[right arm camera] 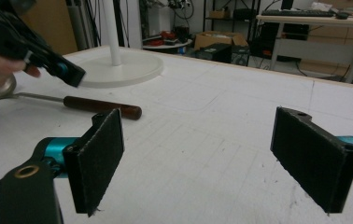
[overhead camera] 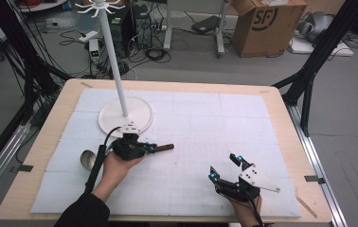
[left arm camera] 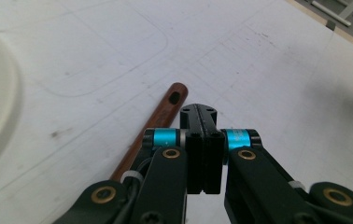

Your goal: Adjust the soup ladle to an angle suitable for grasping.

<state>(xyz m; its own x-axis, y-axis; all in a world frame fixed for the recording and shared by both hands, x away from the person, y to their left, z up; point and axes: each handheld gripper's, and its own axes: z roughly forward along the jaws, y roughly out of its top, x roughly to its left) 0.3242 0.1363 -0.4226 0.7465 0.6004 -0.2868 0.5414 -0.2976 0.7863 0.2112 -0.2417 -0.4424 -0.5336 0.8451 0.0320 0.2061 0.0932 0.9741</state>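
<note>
White matting covers the surface (overhead camera: 243,137), with a white stand (overhead camera: 125,115) at its far left. My left gripper (left arm camera: 203,116), fingers pressed together on nothing, hovers just over a ladle (right arm camera: 101,105) lying flat beside the stand's base. My right gripper (right arm camera: 212,154) waits well apart, fingers wide. I judge the ladle rigid and bowl-heavy; the wooden handle offers better grip than the slick metal.

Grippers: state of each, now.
Left gripper: shut, empty; the ladle lies beside it on the table.
Right gripper: open, empty.
</note>
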